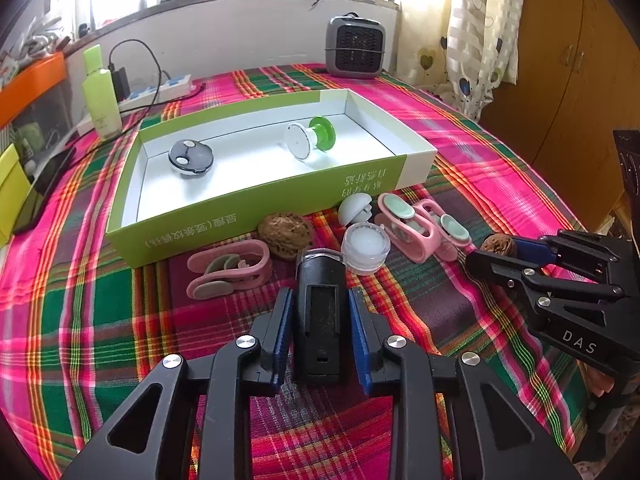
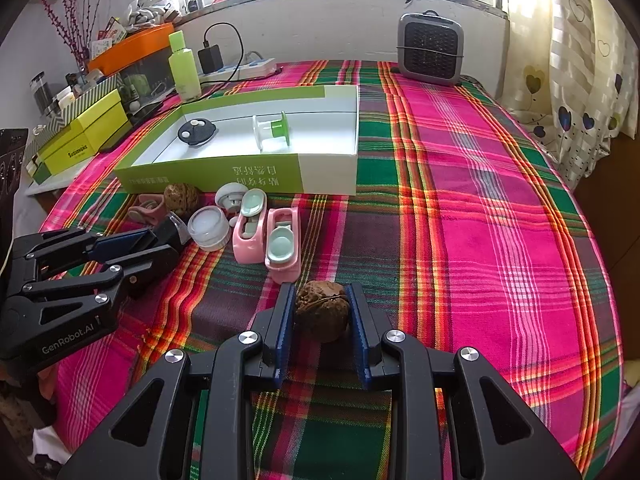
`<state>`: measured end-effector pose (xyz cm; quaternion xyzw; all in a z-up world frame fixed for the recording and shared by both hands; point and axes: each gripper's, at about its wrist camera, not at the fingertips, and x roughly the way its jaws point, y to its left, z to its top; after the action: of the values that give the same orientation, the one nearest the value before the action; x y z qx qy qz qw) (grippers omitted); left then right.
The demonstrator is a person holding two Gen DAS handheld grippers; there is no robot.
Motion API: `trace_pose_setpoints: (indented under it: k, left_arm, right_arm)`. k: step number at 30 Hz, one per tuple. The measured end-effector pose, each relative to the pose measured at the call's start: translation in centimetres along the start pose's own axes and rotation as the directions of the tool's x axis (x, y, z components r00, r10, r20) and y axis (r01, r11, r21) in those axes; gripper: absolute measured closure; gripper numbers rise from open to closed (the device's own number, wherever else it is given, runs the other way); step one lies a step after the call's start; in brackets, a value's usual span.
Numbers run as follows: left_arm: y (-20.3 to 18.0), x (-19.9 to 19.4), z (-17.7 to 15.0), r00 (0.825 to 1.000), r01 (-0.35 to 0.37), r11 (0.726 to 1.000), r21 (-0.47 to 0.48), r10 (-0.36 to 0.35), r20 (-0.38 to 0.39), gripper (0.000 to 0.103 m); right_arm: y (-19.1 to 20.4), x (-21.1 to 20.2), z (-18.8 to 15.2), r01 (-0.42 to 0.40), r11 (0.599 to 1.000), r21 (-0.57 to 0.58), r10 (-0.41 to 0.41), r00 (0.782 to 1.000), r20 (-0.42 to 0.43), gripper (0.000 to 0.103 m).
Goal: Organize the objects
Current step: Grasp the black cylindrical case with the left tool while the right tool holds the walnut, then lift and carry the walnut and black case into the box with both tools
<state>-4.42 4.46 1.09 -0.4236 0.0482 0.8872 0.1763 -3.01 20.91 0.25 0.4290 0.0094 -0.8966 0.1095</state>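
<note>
A tabletop [image 2: 460,208] draped in a woven plaid cloth of pink, green and orange is shown from both wrists. The left tongs [image 1: 320,312] are seen nearly closed, their ribbed blue pads set against the flanks of a black, boxy plastic device [image 1: 319,320] with a clear cap, which stands between them. The right tongs [image 2: 322,312] are seen narrowly parted and clamped on a wrinkled brown walnut [image 2: 322,306], round and rough-shelled.

A shallow cardboard box [image 1: 256,204], green outside and white within, is placed behind the loose items; a glossy black-and-grey domed disc [image 1: 190,158] and a white-and-green spool-shaped piece [image 1: 310,138] are contained in it. Just before its front wall a second walnut [image 1: 285,235], a translucent round jar [image 1: 366,249], a white mushroom-shaped cap [image 1: 354,208] and three pink clips with pale green oval pads [image 1: 228,274] [image 1: 404,224] [image 1: 444,230] are laid out on the cloth.
</note>
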Motion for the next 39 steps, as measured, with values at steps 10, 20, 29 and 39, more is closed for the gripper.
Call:
trace_pose_setpoints:
  k: [10, 20, 29, 39]
  left_arm:
    - [-0.1, -0.3, -0.3, 1.0, -0.001, 1.0, -0.011, 0.001, 0.004, 0.078]
    - [-0.1, -1.0, -0.7, 1.0, 0.002, 0.999, -0.033, -0.001, 0.018, 0.078]
    - [-0.2, -1.9, -0.7, 0.999, 0.005, 0.999, -0.036, -0.003, 0.041, 0.078]
    - [0.2, -3.0, -0.5, 0.997, 0.01, 0.999, -0.051, -0.006, 0.071, 0.078]
  right_arm:
    - [0.1, 0.1, 0.0, 0.009, 1.0, -0.002, -0.009, 1.0, 0.0, 0.076]
    - [0.2, -0.3, 0.0, 0.004, 1.0, 0.007, -0.004, 1.0, 0.008, 0.076]
    - [0.7, -1.3, 0.2, 0.002, 1.0, 0.003, -0.002, 0.999, 0.037, 0.076]
    - [1.1, -2.1, 0.7, -0.006, 1.0, -0.001, 0.006, 0.998, 0.067, 0.076]
